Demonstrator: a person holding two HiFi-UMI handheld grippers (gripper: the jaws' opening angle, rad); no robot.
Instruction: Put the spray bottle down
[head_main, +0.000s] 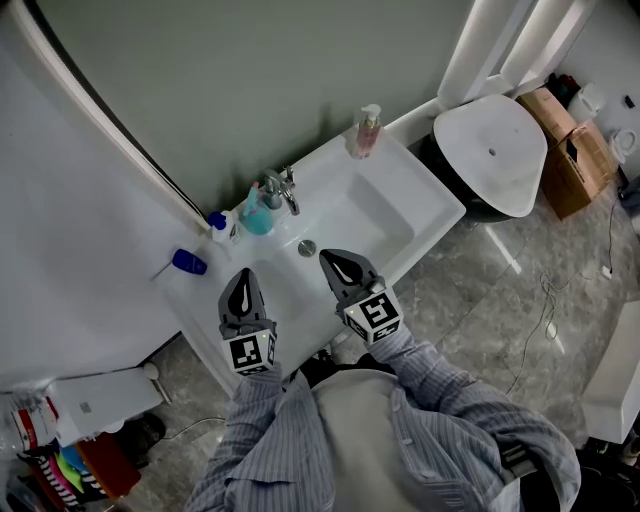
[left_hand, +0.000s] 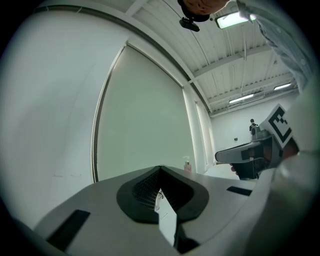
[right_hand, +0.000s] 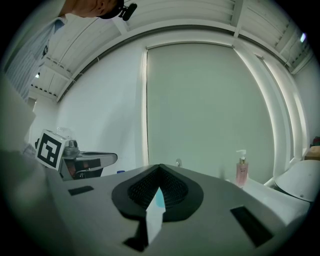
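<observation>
Two tools clenched on nothing: left gripper (head_main: 243, 285) and right gripper (head_main: 335, 265) hang over the sink's (head_main: 425, 190) front edge. The spray bottle (head_main: 255, 214) stands upright at the back edge, beside the tap (head_main: 284, 189); placing looks done.

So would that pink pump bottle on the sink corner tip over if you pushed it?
Probably, if pushed near the top: the pink pump bottle is tall and narrow and stands upright. It sits near a corner of the sink, so it might slide off the glossy surface. It looks like plastic, so it is likely light.
</observation>
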